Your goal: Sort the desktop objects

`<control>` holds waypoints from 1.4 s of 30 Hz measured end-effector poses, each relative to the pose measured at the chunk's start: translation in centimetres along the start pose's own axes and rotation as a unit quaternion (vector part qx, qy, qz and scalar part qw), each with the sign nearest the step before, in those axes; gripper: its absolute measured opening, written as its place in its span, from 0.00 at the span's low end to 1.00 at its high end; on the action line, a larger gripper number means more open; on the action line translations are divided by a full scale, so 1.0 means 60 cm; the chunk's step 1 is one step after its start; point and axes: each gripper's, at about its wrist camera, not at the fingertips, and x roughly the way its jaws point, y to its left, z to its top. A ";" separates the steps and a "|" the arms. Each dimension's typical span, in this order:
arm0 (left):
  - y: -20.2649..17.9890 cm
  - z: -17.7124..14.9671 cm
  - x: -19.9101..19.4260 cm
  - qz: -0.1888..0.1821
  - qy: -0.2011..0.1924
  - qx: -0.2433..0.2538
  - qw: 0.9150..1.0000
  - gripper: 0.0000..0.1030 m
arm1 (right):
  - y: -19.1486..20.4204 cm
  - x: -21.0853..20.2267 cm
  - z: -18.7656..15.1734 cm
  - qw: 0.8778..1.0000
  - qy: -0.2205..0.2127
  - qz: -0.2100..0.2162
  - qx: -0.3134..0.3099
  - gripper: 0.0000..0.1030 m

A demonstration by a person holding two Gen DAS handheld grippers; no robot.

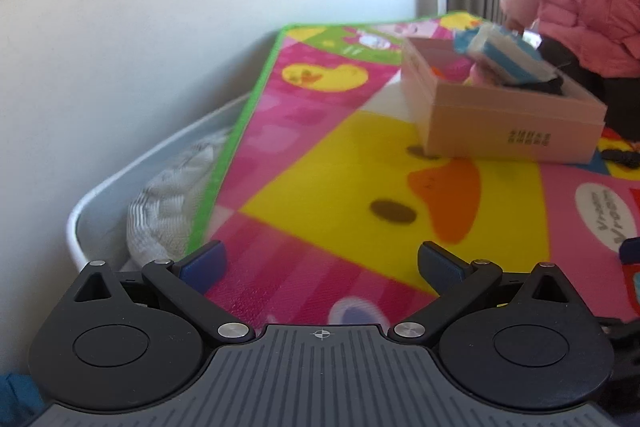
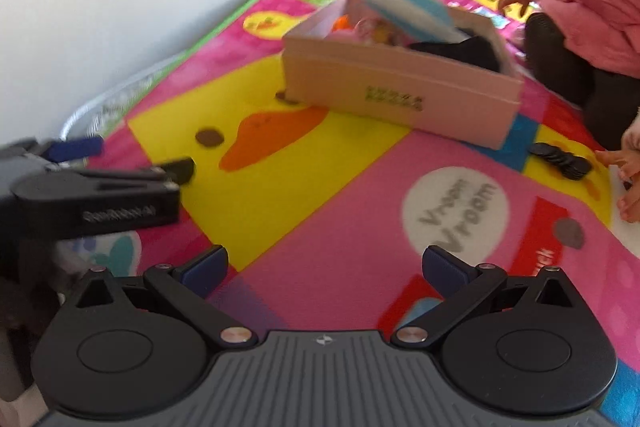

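Both grippers, left [image 1: 320, 261] and right [image 2: 324, 265], gaped wide and empty over the mat [image 2: 328, 187]. Beyond them on the mat sat the box [image 2: 400, 95], crammed with items; black discs [image 2: 560, 159] lay beside it.

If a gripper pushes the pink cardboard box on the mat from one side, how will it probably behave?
The pink box looks low and wide, so it would probably slide rather than tip. The play mat looks soft, so it may drag a little. Its walls seem thin cardboard, so they might flex. The blue and white pack leans out over the rim and could shift.
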 end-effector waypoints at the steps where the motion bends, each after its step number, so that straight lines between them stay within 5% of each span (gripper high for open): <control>1: 0.000 -0.003 0.001 -0.006 0.006 0.003 1.000 1.00 | 0.002 0.003 0.000 1.000 0.000 -0.004 0.002 1.00; 42: -0.012 -0.014 0.002 -0.005 -0.002 0.021 1.000 1.00 | 0.018 0.007 -0.009 0.999 -0.005 -0.034 -0.008 1.00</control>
